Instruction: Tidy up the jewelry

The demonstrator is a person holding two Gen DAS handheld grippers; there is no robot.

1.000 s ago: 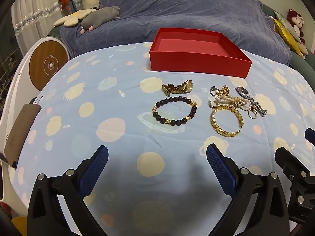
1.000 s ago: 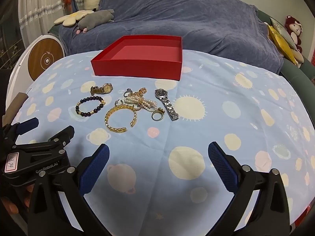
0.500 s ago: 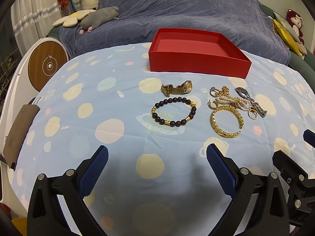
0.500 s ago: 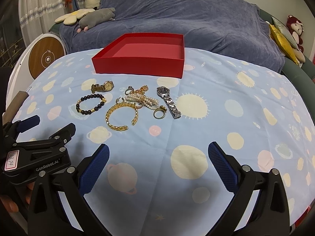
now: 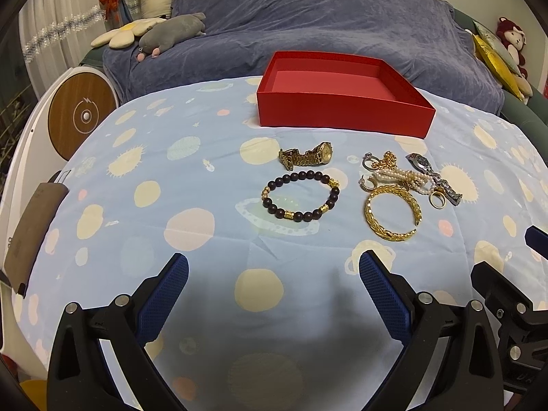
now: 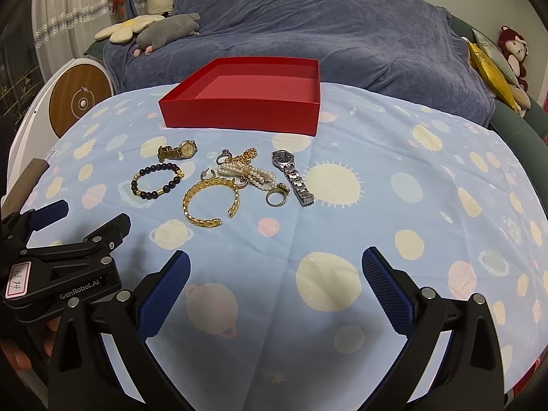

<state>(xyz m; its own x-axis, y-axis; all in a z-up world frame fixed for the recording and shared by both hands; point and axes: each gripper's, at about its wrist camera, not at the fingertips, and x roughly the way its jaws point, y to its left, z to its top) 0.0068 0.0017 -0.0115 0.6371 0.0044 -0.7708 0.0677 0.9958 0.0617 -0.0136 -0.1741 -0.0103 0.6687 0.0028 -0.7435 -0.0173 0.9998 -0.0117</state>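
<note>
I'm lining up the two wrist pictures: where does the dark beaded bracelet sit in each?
Left wrist: dark beaded bracelet lies near centre, just below the gold watch.
Right wrist: dark beaded bracelet lies left of centre.
Shared landmark: the red box behind it.

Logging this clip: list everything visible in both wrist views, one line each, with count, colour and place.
box: 1, red, open and empty, far side of the cloth
cloth: 1, light blue with planets, covering the table
gold watch: 1, gold, in front of the box
bead bracelet: 1, dark beads with gold, nearer than the gold watch
gold bangle: 1, gold, open cuff, right of the bead bracelet
pearl strand: 1, white, in the tangled pile
silver watch: 1, silver, right edge of the pile
ring: 1, gold, beside the silver watch
sofa cover: 1, blue-grey, behind the table
plush toys: several, on the sofa
left hand-held gripper: 1, black and blue, open
right hand-held gripper: 1, black and blue, open
</note>
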